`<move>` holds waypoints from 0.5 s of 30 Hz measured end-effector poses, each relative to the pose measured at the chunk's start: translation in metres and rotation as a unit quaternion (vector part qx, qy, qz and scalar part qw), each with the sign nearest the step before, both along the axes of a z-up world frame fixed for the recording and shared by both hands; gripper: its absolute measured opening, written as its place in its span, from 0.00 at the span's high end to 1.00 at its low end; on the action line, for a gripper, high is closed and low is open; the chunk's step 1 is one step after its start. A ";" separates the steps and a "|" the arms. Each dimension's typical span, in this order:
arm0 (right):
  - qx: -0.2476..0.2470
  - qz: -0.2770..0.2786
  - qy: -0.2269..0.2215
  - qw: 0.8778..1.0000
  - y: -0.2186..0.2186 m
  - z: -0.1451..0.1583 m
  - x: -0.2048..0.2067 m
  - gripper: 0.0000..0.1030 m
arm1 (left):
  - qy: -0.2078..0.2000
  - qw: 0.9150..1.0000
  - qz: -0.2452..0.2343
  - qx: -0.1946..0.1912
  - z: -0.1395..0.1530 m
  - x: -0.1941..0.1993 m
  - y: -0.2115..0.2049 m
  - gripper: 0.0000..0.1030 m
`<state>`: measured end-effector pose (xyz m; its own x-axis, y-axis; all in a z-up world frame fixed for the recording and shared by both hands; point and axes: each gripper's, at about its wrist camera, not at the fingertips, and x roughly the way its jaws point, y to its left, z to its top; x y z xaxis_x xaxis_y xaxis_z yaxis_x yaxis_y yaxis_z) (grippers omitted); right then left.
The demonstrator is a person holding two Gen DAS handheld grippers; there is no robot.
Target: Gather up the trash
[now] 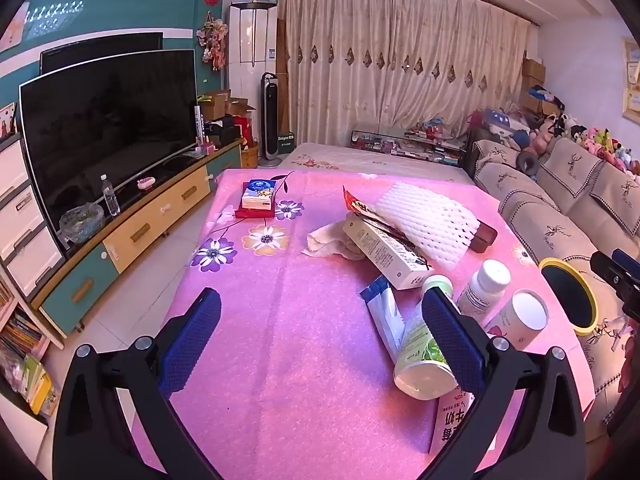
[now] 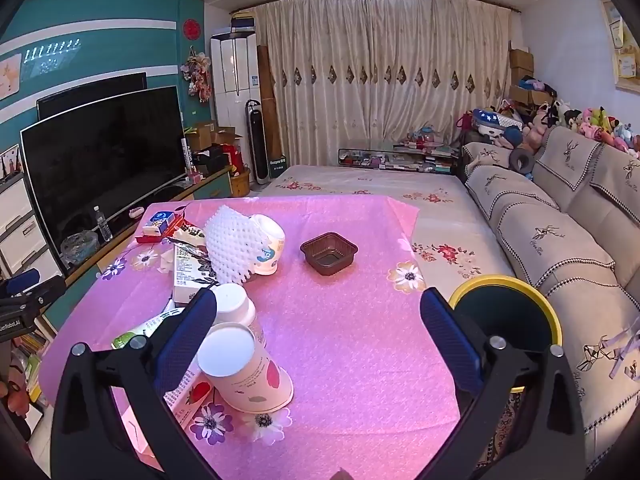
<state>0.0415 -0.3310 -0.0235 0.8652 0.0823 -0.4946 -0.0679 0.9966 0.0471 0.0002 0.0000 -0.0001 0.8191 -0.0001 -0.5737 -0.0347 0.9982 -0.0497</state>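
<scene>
Both sets of fingers are sitting wide open right now and you're holding nothing in either. Your left gripper is hovering over the pink flowered tabletop, with its right-hand blue pad just in front of a tipped-over green-label bottle. That bottle is lying next to a blue-and-white tube, and a white pill bottle is standing just beyond it.

Further back the trash is piling up together: a white foam fruit net is lying across a long cream carton, with a crumpled tissue touching the carton's left side. A tissue pack is sitting apart at the far left.

Your right gripper is hanging over the near edge of the tabletop. Its left pad is right by an overturned paper cup that's lying on its side. A brown plastic tray is sitting on its own, well apart from the pile. The yellow-rimmed bin is standing just off the tabletop's right edge, beside the sofa, partly hidden by your right pad.
</scene>
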 end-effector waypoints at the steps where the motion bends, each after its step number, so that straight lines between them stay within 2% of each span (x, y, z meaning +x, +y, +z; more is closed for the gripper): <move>1: -0.001 -0.001 0.000 1.000 0.000 0.000 0.000 0.06 | 0.001 1.000 0.000 -0.001 0.000 0.000 0.000 0.04; 15: -0.002 0.003 0.007 1.000 0.000 -0.011 0.002 0.06 | 0.002 1.000 -0.010 -0.002 0.007 -0.002 0.004 0.04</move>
